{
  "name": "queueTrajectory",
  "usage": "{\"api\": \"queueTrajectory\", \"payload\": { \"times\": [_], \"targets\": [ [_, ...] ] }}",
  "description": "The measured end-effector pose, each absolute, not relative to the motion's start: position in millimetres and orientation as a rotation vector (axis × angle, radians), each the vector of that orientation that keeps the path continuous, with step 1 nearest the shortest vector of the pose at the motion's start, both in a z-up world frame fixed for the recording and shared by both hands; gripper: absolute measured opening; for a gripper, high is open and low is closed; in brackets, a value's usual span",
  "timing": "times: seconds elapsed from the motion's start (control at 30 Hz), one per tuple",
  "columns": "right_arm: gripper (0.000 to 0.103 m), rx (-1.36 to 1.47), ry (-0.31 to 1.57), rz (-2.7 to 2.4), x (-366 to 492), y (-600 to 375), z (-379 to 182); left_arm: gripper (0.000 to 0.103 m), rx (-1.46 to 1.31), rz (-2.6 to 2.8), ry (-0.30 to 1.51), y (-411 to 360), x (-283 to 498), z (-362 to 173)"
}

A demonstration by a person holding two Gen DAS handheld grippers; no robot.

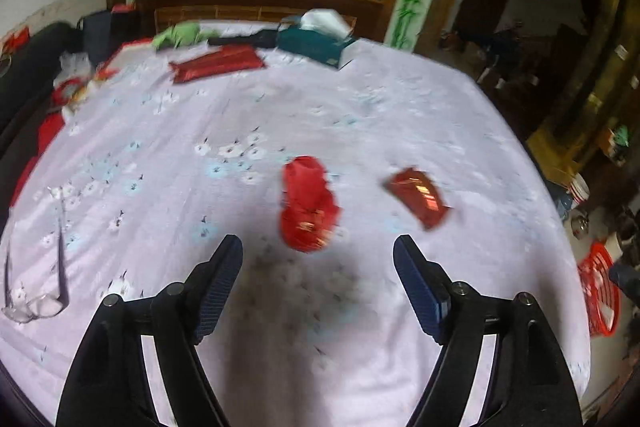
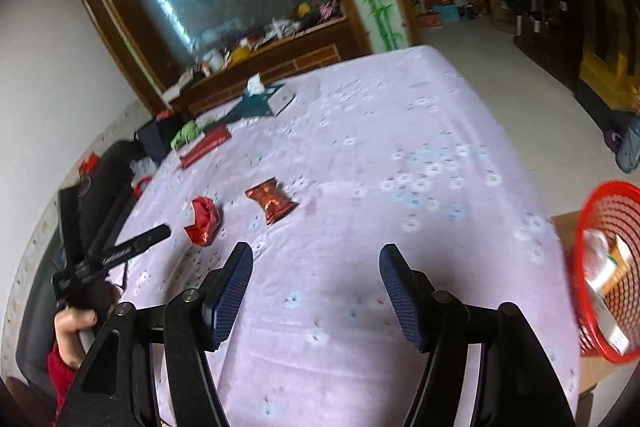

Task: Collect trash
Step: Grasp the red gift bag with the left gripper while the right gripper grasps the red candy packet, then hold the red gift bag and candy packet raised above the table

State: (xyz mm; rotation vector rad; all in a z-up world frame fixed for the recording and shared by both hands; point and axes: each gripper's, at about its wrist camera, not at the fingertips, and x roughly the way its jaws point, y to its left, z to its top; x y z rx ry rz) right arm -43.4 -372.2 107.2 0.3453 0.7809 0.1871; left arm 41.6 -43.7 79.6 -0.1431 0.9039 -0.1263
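While both of my tools hang above the surface (image 1: 400, 99), which is draped in a pale lilac cloth with small flowers, my left gripper (image 1: 318, 253) has its blue-ribbed fingers (image 1: 224, 279) spread wide with nothing between them, and my right gripper (image 2: 316, 263) is spread and empty too. Trash lies ahead of the left one: a crumpled red wrapper (image 1: 307, 205) just beyond the fingertips, slightly right of centre, and a shiny red foil packet (image 1: 418, 195) a little farther right, apart from it. From the right wrist view the same crumpled red wrapper (image 2: 203, 221) and red foil packet (image 2: 271, 201) sit well off to the left.

I judge the step in hand is the left gripper's reach for the crumpled wrapper. To do it well I would straddle the wrapper, lower until the tips brush the cloth, and close on its bulk (not on the loose cloth beneath).

A red mesh basket (image 2: 608, 267) stands off the right edge, already holding some items; it looks like the drop point. Eyeglasses (image 1: 36, 291) lie near the left edge, clear of the path. Farther back rest a long red package (image 1: 218, 63), a teal tissue box (image 1: 316, 43) and something green (image 1: 180, 34). Nothing blocks the reach.
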Motion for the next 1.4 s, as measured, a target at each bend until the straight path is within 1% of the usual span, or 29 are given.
{"api": "queueTrajectory", "payload": {
  "times": [0.2,0.4,0.43,0.47,0.53,0.6,0.7,0.93,1.0,1.03,1.07,1.1,1.2,1.23,1.4],
  "targets": [
    [0.07,0.287,0.86,0.196,-2.3,-337.8,92.5,0.076,-0.203,-0.084,0.978,-34.5,88.3,44.9],
    [0.07,0.25,0.885,0.212,34.9,-316.9,82.2,0.075,-0.175,-0.105,0.971,-49.3,104.4,20.6],
    [0.07,0.248,0.888,0.215,40.1,-314.4,80.6,0.069,-0.182,-0.105,0.972,-47.9,106.2,16.2],
    [0.07,0.243,0.89,0.218,47.5,-311.1,78.1,0.068,-0.178,-0.105,0.971,-47.0,106.7,12.2],
    [0.07,0.217,0.9,0.232,62.8,-301.8,72.0,0.048,-0.132,-0.093,0.95,-49.6,104.4,12.6],
    [0.07,0.189,0.914,0.25,79.7,-290.2,64.0,0.039,-0.117,-0.083,0.929,-48.6,103.8,12.0],
    [0.069,0.153,0.927,0.269,100.1,-275.0,52.9,0.036,-0.125,-0.091,0.912,-45.6,101.3,12.0],
    [0.066,0.061,0.95,0.275,136.4,-240.3,30.6,0.036,-0.146,-0.096,0.909,-42.9,100.6,11.7],
    [0.061,0.037,0.963,0.26,141.0,-235.9,22.9,0.036,-0.146,-0.097,0.91,-42.9,100.7,11.8],
    [0.056,0.021,0.974,0.25,142.5,-234.2,18.8,0.036,-0.147,-0.098,0.909,-42.9,100.6,12.1],
    [0.047,0.003,0.981,0.243,143.0,-232.9,15.1,0.036,-0.147,-0.099,0.908,-43.0,100.4,12.5],
    [0.043,-0.011,0.978,0.231,142.4,-232.8,12.8,0.036,-0.146,-0.101,0.907,-43.0,100.2,12.9],
    [0.035,0.02,0.96,0.225,136.2,-240.1,15.4,0.036,-0.141,-0.105,0.896,-44.5,98.5,14.9],
    [0.034,0.041,0.954,0.222,132.7,-243.4,17.3,0.036,-0.136,-0.105,0.889,-45.4,97.7,16.0],
    [0.033,0.097,0.868,0.185,105.9,-253.9,33.9,0.036,-0.121,-0.105,0.859,-49.7,92.5,21.0]
  ]
}}
